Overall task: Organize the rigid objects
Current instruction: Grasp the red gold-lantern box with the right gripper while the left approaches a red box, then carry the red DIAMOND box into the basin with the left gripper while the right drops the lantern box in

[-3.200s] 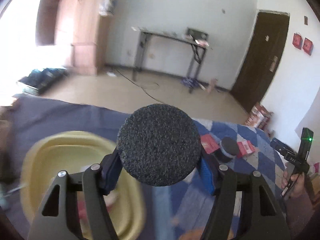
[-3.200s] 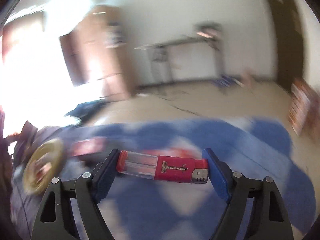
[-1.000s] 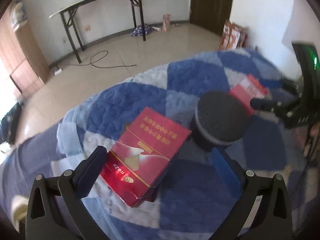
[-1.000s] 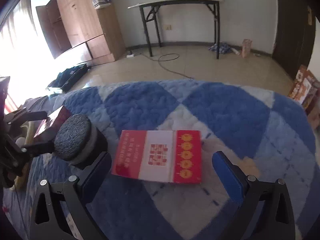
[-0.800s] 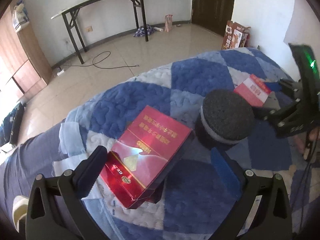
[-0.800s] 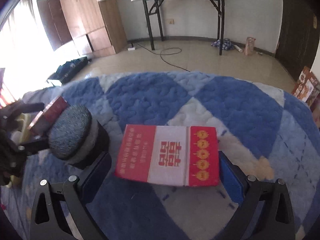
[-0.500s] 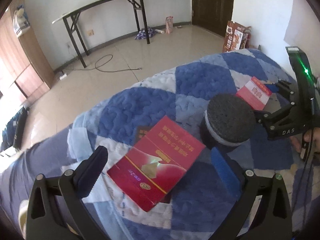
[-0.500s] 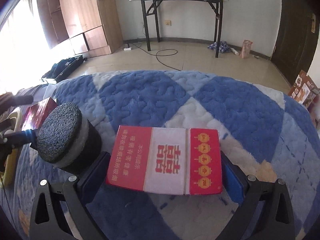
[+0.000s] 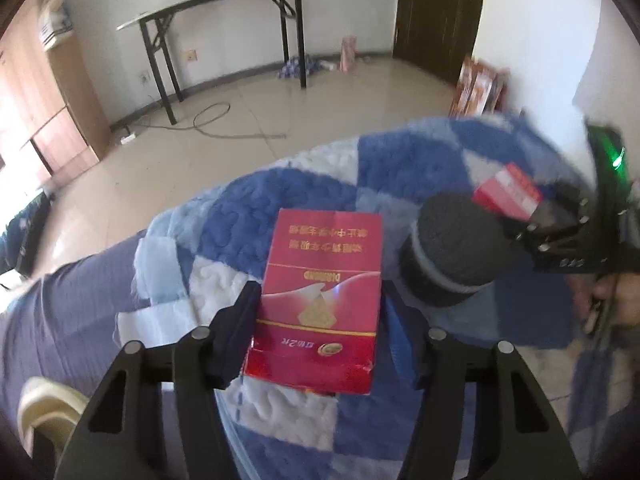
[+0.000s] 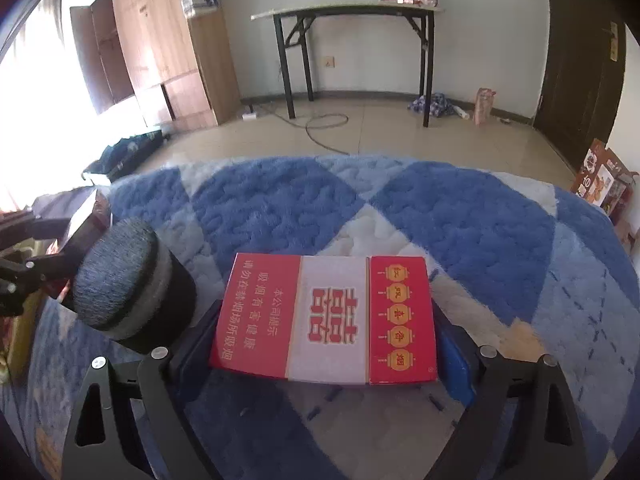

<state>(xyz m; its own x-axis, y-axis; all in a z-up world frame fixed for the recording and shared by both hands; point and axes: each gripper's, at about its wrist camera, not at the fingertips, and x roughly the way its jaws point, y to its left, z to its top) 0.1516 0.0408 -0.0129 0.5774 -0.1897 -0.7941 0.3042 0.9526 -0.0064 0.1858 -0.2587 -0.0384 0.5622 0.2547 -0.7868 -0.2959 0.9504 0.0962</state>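
A dark red cigarette box (image 9: pixel 320 300) sits between the fingers of my left gripper (image 9: pixel 320 328). The jaws are closing, and both pads press on its long sides. My right gripper (image 10: pixel 324 340) is closing too, its pads against the short ends of a red-and-white cigarette box (image 10: pixel 328 316) just above the blue-and-white quilt (image 10: pixel 460 220). A black cylinder with a grey foam top (image 9: pixel 452 256) stands upright on the quilt between the two boxes, also seen as the foam-topped cylinder (image 10: pixel 124 280) in the right wrist view.
A yellow basin (image 9: pixel 40 404) lies at the near left edge of the bed. Beyond the quilt's far edge is tiled floor with a black folding table (image 10: pixel 352 16), a cable, a wooden wardrobe (image 10: pixel 160 60) and a dark door (image 9: pixel 436 12).
Both grippers closed in from wide open onto their boxes. The dark red box turned square to the left fingers. Earlier the left held the foam-topped cylinder and the right a red lighter.
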